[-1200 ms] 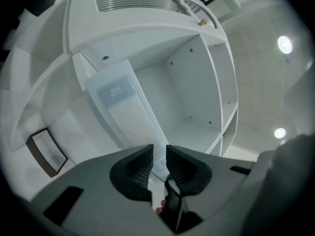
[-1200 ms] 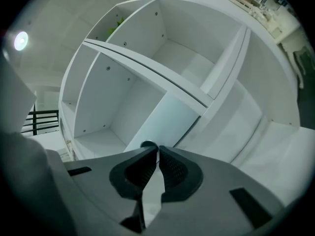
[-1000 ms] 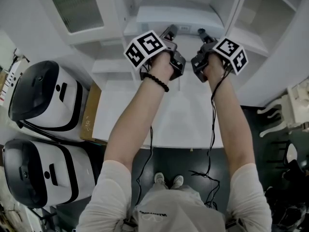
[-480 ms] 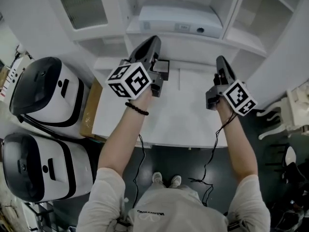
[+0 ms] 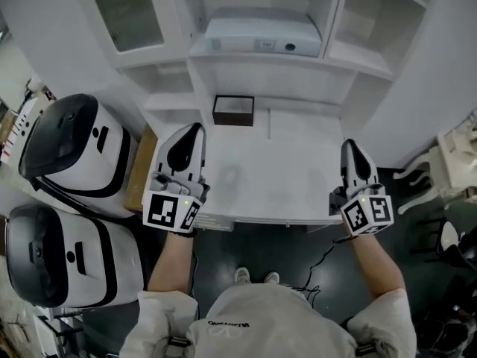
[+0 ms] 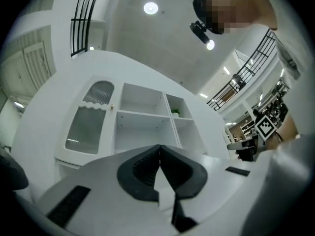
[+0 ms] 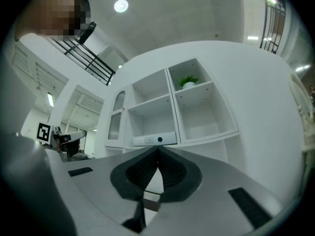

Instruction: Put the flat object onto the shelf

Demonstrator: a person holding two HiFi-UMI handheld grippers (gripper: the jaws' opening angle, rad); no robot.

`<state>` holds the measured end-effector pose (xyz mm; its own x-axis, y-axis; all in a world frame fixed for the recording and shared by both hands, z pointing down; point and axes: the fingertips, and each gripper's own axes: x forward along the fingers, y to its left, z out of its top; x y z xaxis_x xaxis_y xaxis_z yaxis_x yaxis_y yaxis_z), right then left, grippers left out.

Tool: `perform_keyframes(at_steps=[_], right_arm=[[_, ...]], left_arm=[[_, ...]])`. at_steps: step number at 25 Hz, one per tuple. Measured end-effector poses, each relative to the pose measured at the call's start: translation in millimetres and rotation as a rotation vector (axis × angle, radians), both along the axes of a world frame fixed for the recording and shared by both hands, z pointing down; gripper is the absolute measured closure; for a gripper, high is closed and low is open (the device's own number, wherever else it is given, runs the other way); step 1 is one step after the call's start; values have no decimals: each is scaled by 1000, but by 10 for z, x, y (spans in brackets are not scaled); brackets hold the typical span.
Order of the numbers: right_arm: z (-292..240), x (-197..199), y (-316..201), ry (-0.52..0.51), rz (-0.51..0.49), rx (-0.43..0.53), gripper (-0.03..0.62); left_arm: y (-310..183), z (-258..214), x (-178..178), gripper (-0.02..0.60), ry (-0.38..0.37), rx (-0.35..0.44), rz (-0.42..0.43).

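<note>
The flat object [image 5: 261,36], a white slab-like device with a dark round spot on its front, lies on the shelf above the white desk [image 5: 276,177]; it also shows as the flat object [image 7: 154,139] in the right gripper view, just over the jaws. My left gripper [image 5: 194,129] hangs over the desk's front left, jaws shut with nothing between them. My right gripper [image 5: 349,146] is over the desk's front right, likewise shut and empty. Both are well short of the shelf. In their own views the left gripper [image 6: 159,147] and right gripper [image 7: 157,149] point slightly upward at the cabinet.
A small dark box [image 5: 233,110] stands at the back of the desk under the shelf. Two large white-and-black machines [image 5: 63,148] [image 5: 52,256] sit to the left, a cardboard piece [image 5: 139,171] beside the desk. Open shelf compartments [image 5: 365,21] and a glass door [image 5: 127,10] flank the object.
Both grippers have drawn back from the flat object on the shelf to the desk's front edge, spread apart and rolled. The object stays on the shelf.
</note>
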<state>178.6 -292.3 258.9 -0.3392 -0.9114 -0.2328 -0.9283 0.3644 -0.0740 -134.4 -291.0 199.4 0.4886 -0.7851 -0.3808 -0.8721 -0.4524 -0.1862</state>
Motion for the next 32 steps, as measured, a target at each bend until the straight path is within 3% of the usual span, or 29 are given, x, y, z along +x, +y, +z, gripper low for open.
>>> perform_keyframes(at_steps=[7,12,32], right_arm=[[-43,-93,567,29,-35,36,583],[6,-87,858,34,-41,37,583],[221,202,1173,9,-2,1,585]], left_arm=[[610,480,-325,577,100,-105,-102],[880,741,-417,577,88,-169,-147],[1075,782,-249,577,85,-183,-159]])
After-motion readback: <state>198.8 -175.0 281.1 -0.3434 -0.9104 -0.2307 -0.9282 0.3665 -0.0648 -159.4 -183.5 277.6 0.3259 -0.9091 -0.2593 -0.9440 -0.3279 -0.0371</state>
